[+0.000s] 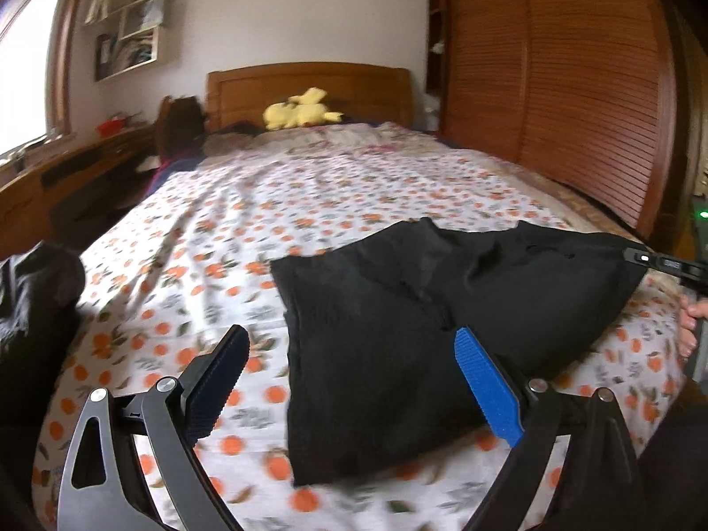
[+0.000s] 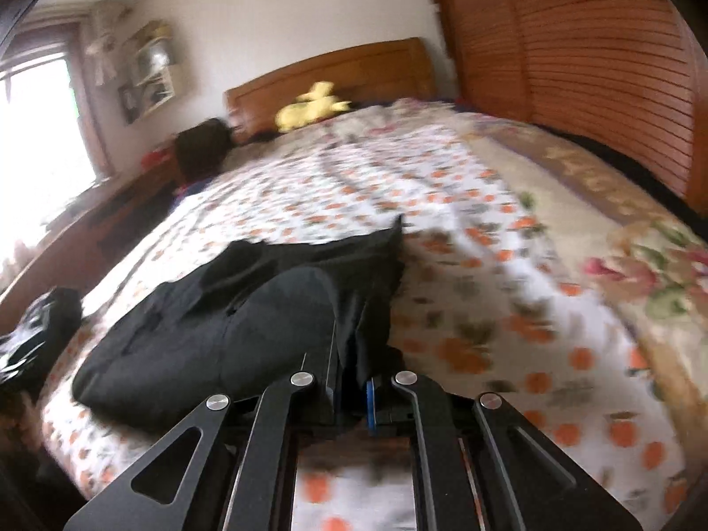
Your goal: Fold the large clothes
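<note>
A black garment (image 1: 398, 332) lies partly folded on the bed's orange-print sheet (image 1: 212, 230). My left gripper (image 1: 349, 345) is open and empty, held just above the garment's near edge. My right gripper (image 1: 637, 257) is at the garment's far right corner and lifts it off the bed. In the right wrist view the right gripper (image 2: 354, 380) is shut on the black garment (image 2: 212, 323), with cloth pinched between its fingers.
A second dark cloth pile (image 1: 31, 305) sits at the bed's left edge. A yellow plush toy (image 1: 301, 110) lies by the wooden headboard (image 1: 309, 84). A slatted wardrobe (image 1: 575, 88) stands on the right. A wooden desk (image 1: 66, 177) stands left, under the window.
</note>
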The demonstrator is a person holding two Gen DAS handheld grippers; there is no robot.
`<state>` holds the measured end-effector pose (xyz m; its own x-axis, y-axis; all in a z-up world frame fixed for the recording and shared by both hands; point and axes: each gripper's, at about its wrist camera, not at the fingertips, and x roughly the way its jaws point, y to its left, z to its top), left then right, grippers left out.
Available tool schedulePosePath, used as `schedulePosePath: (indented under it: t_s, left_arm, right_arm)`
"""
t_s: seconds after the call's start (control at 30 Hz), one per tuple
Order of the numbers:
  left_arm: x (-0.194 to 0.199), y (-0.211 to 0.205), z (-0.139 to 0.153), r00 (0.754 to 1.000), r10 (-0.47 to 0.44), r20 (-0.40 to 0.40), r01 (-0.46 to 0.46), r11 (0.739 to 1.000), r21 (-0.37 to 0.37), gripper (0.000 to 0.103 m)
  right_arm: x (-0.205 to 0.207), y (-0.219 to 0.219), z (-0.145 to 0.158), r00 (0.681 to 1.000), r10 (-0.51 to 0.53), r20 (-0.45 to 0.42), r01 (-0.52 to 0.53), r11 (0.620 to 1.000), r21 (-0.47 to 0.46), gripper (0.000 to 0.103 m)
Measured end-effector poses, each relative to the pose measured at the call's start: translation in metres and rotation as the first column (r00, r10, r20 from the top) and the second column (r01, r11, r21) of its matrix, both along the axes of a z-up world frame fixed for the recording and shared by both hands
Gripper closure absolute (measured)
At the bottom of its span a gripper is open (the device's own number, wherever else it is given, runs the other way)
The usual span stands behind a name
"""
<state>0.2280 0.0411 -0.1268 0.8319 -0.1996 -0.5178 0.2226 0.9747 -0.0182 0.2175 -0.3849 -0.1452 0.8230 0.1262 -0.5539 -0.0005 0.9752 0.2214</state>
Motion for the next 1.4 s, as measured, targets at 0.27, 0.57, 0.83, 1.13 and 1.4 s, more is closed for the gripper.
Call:
schedulePosePath:
  t_s: [0.27,0.57,0.83,1.13,1.4]
  left_arm:
    - [0.005,-0.072,-0.006,0.995,-0.102,-0.019,0.102,0.995,0.015,0.008]
    - [0.025,-0.125,-0.028,0.982,-0.168,-0.09,0.171,0.985,0.019,0.008]
    - [0.038,-0.156,-0.05,0.975,-0.173,-0.14,0.185,0.98,0.075,0.008]
    - [0.047,-0.158,-0.071,0.969,-0.159,-0.189,0.181,0.978,0.106,0.007]
    - [0.054,-0.157,-0.078,0.967,-0.152,-0.202,0.176,0.979,0.103,0.007]
  right_arm:
    - [0.005,-0.007,-0.017,0.998,-0.012,-0.067,0.006,0.996,-0.086,0.088]
    - [-0.001,-0.022,-0.03,0.994,-0.061,-0.091,0.056,0.996,-0.065,0.044]
    - [0.009,-0.015,-0.042,0.989,-0.04,-0.144,0.041,0.999,0.002,0.03]
    - [0.024,-0.016,-0.059,0.975,-0.029,-0.219,0.053,0.993,0.101,0.026]
    - [0.011,-0.015,-0.031,1.0,0.011,-0.03,-0.005,0.98,0.198,0.093]
